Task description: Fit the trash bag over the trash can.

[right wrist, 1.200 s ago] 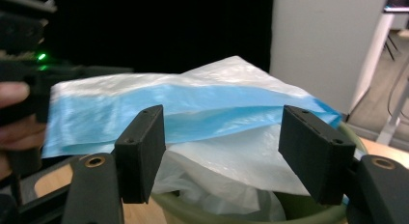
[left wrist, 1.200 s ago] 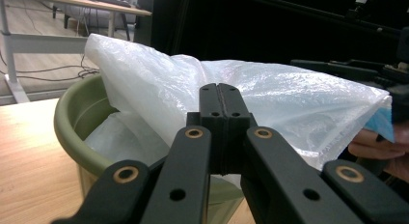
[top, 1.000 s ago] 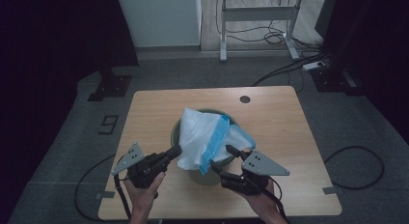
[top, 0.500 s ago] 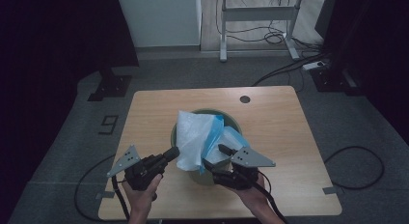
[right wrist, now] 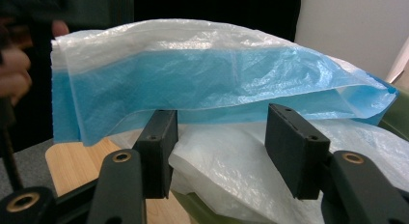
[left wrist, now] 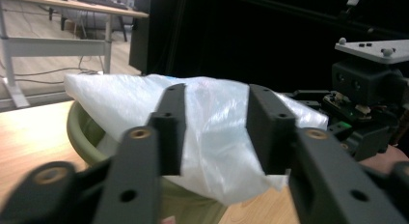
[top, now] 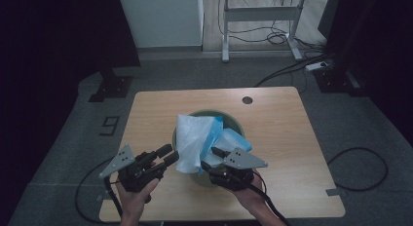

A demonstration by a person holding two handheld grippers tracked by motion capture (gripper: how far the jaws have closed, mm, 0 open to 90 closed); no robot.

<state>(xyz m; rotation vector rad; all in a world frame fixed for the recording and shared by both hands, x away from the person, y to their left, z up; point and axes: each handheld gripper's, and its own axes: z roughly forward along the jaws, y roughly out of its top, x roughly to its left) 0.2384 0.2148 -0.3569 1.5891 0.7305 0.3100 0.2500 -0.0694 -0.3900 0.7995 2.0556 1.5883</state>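
Shifted plastic bag point(top: 197, 138), one green bowl point(top: 234, 120), two grippers

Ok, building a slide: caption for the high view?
Two hand-held grippers, left and right, flank a plastic bag in a green bowl.

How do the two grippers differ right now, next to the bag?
The left gripper sits at the plastic bag's white left side; the right gripper sits at its blue-lined right side. The left's jaws have just been opening, the right's closing; the bag lies beyond both pairs, unpinched. Both are hand-held, over the green bowl.
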